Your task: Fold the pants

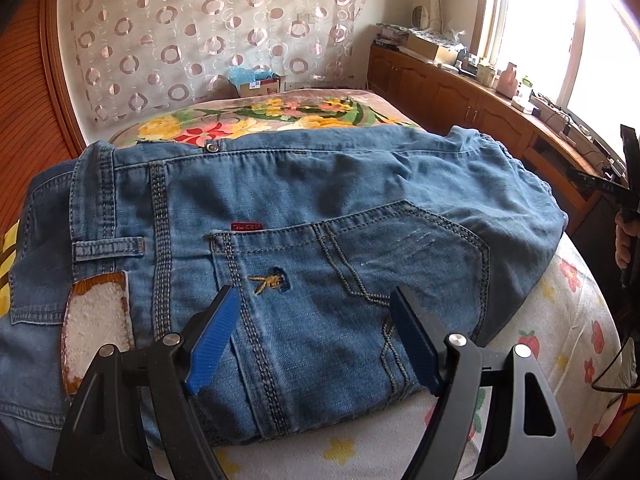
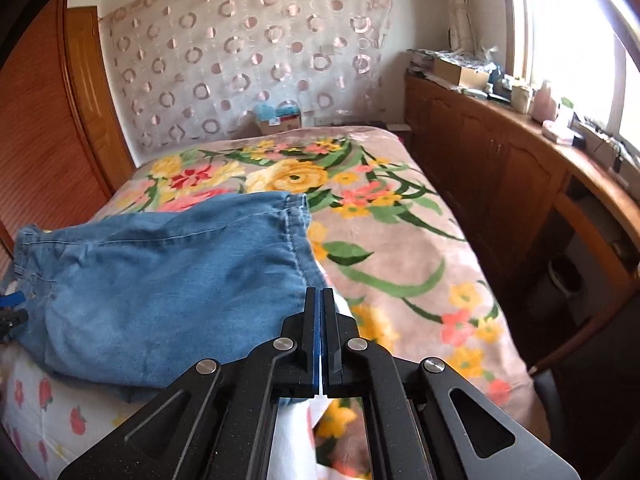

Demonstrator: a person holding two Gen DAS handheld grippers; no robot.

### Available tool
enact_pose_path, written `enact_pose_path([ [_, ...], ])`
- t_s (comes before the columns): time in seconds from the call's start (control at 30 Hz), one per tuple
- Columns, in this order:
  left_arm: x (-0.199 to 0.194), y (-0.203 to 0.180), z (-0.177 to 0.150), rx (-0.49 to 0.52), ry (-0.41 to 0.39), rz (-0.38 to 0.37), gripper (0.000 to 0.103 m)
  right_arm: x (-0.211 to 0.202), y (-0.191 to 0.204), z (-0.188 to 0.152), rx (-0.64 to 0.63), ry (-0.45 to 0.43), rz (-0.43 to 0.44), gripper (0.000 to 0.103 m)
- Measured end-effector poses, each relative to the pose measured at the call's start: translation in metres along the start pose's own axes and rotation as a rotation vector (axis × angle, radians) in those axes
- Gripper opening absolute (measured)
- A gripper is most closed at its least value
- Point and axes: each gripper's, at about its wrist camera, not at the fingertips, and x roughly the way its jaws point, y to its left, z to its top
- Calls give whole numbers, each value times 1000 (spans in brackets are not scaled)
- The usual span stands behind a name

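While the left gripper (image 1: 316, 332) hovers with its blue-padded fingers (image 1: 212, 344) spread wide and empty, the jeans (image 1: 304, 240) lie directly under and ahead of them, back pocket (image 1: 352, 264) between the pads, waistband running off to the left. Across the bed (image 2: 400, 248), the right gripper (image 2: 321, 336) has its fingers pressed together on nothing, tips just past the denim's near right edge. Folded into a squat bundle whose long axis runs side to side, the jeans sit nearer the left hand.
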Motion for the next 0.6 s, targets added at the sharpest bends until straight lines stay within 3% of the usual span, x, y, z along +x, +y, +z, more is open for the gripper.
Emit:
enact_pose_path([
  [0.13,-1,-1,-4,-2,-1,-2,78,6,6,-12,5,20,6,3],
  [0.17,-1,-1,-5,-1,0,-3,78,8,8,-15,9,22,14,10],
  [0.27,-3,-4,-10,7,5,-6,78,11,9,-12,23,26,1,46],
  [0.3,-3,-5,-11,10,5,-6,78,14,8,-9,29,25,7,50],
  [0.4,-5,-8,-14,10,8,-7,78,34,3,-3,42,57,-19,51],
  [0.57,-5,-10,-18,9,15,-4,78,59,-3,2,128,124,52,51],
  [0.6,-4,-10,-20,11,21,-1,78,61,-5,3,137,129,60,41],
])
